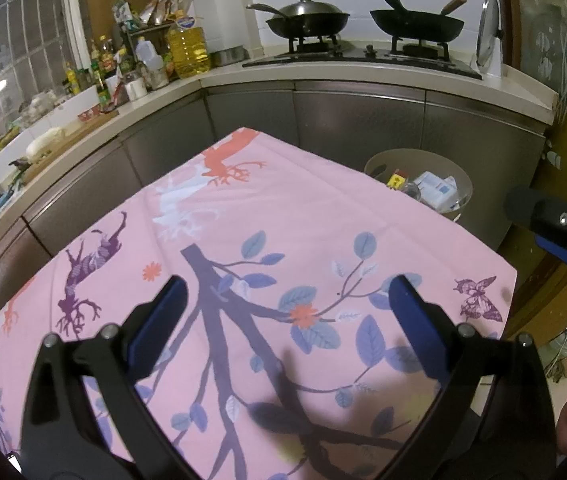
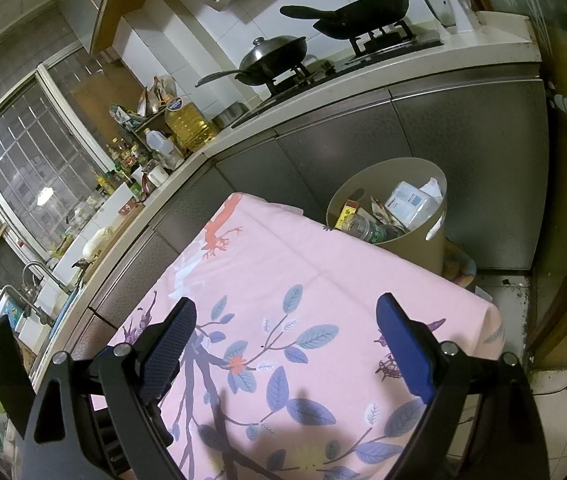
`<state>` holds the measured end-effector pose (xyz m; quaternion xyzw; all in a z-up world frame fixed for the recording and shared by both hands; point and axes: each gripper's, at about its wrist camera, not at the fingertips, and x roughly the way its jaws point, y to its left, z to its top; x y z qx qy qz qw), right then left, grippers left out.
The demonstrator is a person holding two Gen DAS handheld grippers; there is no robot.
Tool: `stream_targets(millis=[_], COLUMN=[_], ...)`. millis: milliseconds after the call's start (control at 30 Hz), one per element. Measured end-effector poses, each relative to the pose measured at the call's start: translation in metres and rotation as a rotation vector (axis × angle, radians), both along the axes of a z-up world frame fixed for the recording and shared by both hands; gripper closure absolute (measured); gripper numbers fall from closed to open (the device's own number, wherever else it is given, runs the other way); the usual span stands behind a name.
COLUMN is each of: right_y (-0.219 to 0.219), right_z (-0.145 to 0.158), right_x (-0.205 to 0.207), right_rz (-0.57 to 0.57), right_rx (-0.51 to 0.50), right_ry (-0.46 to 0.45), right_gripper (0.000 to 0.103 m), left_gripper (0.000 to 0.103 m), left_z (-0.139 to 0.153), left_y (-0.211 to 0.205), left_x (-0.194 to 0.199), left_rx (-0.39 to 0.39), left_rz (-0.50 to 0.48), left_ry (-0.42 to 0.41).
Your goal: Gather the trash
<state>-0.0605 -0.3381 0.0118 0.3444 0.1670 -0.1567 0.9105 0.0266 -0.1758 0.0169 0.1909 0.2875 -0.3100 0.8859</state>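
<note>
Both our grippers, left gripper point(image 1: 287, 312) and right gripper point(image 2: 287, 344), hover jaws apart and empty over the table point(image 1: 323, 216); no trash visible on its cloth. Trash sits in the bin point(image 2: 435, 240) past the far right corner, ahead-right of both, right gripper nearer.

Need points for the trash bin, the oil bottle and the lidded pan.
trash bin point(image 2: 423, 254), right wrist view, on its outer front wall.
oil bottle point(image 1: 188, 50), left wrist view, on the yellow body.
lidded pan point(image 1: 307, 10), left wrist view, on the metal lid.
</note>
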Motion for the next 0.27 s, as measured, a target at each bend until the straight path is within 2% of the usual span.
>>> stream_targets(millis=[267], right_y=[-0.0020], right_z=[0.0005], right_x=[0.0013], right_rz=[0.001], right_rx=[0.001], right_ry=[0.002], right_gripper=[0.015], left_gripper=[0.006], left_z=[0.0022], left_y=[0.0004], left_x=[-0.0001], left_rx=[-0.001], left_rz=[-0.004], left_ry=[0.010])
